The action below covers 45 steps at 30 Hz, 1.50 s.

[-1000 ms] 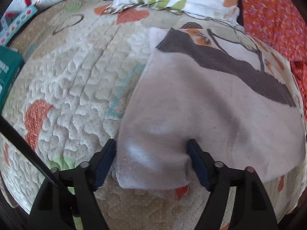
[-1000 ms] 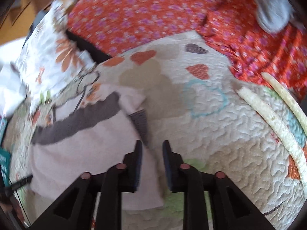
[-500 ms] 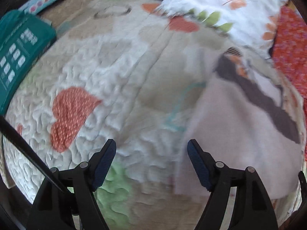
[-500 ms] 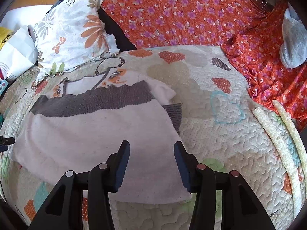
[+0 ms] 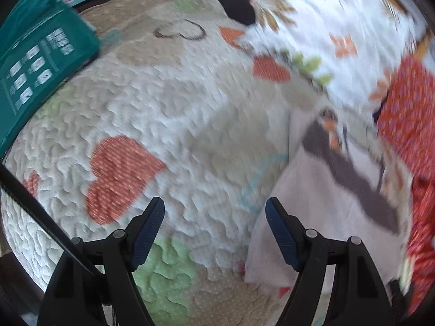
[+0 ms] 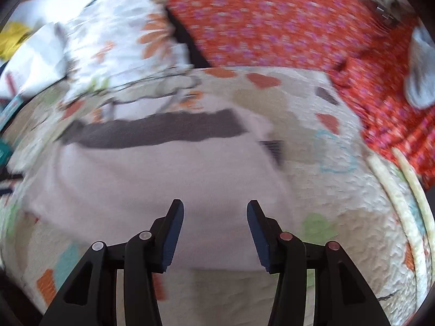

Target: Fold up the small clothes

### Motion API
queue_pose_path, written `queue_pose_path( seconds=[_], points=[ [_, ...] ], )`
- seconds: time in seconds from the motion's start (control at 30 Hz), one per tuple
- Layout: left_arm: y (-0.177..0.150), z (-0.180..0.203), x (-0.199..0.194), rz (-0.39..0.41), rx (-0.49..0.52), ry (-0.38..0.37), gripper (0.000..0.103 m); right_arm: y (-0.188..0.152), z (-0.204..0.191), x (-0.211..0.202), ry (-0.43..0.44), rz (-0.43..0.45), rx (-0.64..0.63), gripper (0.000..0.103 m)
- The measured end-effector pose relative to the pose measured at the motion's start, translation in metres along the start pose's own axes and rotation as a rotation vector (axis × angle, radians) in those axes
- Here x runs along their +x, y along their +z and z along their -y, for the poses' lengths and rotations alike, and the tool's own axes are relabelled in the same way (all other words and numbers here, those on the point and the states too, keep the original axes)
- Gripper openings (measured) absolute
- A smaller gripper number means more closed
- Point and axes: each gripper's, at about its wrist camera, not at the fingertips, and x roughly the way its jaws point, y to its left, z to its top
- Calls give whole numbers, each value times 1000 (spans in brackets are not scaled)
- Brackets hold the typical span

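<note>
- The quilt (image 5: 168,125), patterned with hearts, is being used as the working surface over a bed; most of both views is being filled by it.
- The garment (image 6: 152,179), pale with a dark band (image 6: 152,133) across its far part, is being shown lying flat on the quilt, its long axis running left to right across the right wrist view.
- A floral pillow (image 6: 114,51) and an orange flowered cloth (image 6: 272,19) are being seen beyond the garment, apart from it; a teal box (image 5: 35,73) is lying at the quilt's left edge.
- The right tongs (image 6: 214,212) are being held open, with nothing between the jaws, directly over the garment's near hem.
- The left tongs (image 5: 214,214) are also being held open and empty, over bare quilt; the garment (image 5: 326,206) is lying to their right, its left edge just beside the right jaw.
- The right hand is being judged the nearer one: the near hem is already being straddled by its jaws, so a fold away from the person could be started there, while the left tongs would first need to be shifted rightward onto the cloth's left corner.
- Both views are being blurred, so fine creases cannot be told.
</note>
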Motion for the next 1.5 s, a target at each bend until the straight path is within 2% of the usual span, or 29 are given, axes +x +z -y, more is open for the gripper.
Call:
queue_pose_path(
  seconds=[0.07,0.17,0.37,0.43,0.5,0.57,0.6,0.67,0.7,0.73,0.8,0.9,0.97,1.07,1.17,1.23,1.3,1.4,1.5],
  points=[
    [7,-14,-9,27,-43,-9,76,-1,-31,-3,38,5,-72,55],
    [17,-32,-18,55,-87,-10,76,-3,-99,3,120,1,-222,56],
    [32,-78,-39,112,-186,2,76,-17,-227,26,186,13,-545,56],
    [34,-91,-43,123,-214,0,76,-25,-265,36,161,26,-673,56],
    [36,-106,-49,131,-245,-4,76,-33,-297,51,68,47,-780,54],
    [38,-116,-52,137,-272,-8,76,-28,-316,59,0,99,-820,54],
    [38,-118,-51,139,-280,-11,76,-24,-322,64,-19,97,-825,53],
    [39,-122,-53,144,-294,-16,76,-13,-333,81,-57,66,-817,38],
    [38,-123,-53,144,-296,-18,76,-9,-336,87,-71,41,-806,22],
    [38,-122,-53,144,-297,-19,76,-5,-338,94,-79,13,-788,15],
    [36,-120,-52,141,-296,-24,76,5,-335,95,-55,-19,-744,13],
    [34,-108,-51,141,-273,-25,76,27,-308,77,16,-29,-614,11],
    [31,-96,-50,138,-247,-34,76,53,-274,62,57,-20,-467,11],
    [23,-67,-42,117,-182,-44,76,89,-192,38,108,2,-205,10],
    [13,-38,-35,102,-110,-50,76,101,-93,15,107,31,27,10],
    [4,-13,-30,91,-50,-60,76,91,-19,2,67,39,174,10],
    [-8,14,-22,69,9,-86,76,71,33,-3,26,20,269,10],
    [-23,55,-8,17,92,-146,76,28,86,14,-57,-94,338,10],
    [-37,92,5,-32,147,-209,76,-4,110,33,4,-164,426,10]
  ],
)
